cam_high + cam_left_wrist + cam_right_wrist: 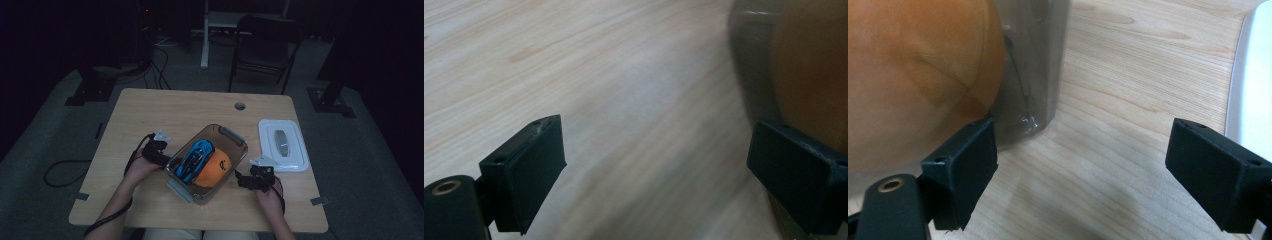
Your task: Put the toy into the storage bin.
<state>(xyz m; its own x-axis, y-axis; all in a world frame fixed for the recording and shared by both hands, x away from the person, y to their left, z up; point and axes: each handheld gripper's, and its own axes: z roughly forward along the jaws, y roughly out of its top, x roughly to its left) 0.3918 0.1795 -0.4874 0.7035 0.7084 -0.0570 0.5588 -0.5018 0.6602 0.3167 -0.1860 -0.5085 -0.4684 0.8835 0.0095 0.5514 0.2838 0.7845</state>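
Clear plastic forms the bin (227, 142), which sits tilted near the middle of the wooden surface (150, 115). Inside it lie a blue shoe (194, 157) toward 10 o'clock and an orange cap (214, 169) toward 4 o'clock, touching each other. The left tongs (162, 156) sit at the bin's 9 o'clock side, just beside its wall; in the left gripper view (651, 172) the jaws stand wide with bare wood between them, and the bin wall (751, 65) rises beside the right-hand jaw. The right tongs (245, 179) are at the bin's 4 o'clock corner; in the right gripper view (1080, 172) those jaws are also wide, nothing between them, the cap (913, 75) showing through the wall (1033, 60) above the left-hand jaw. A white lid (282, 145) lies flat at 3 o'clock from the bin, apart from it.
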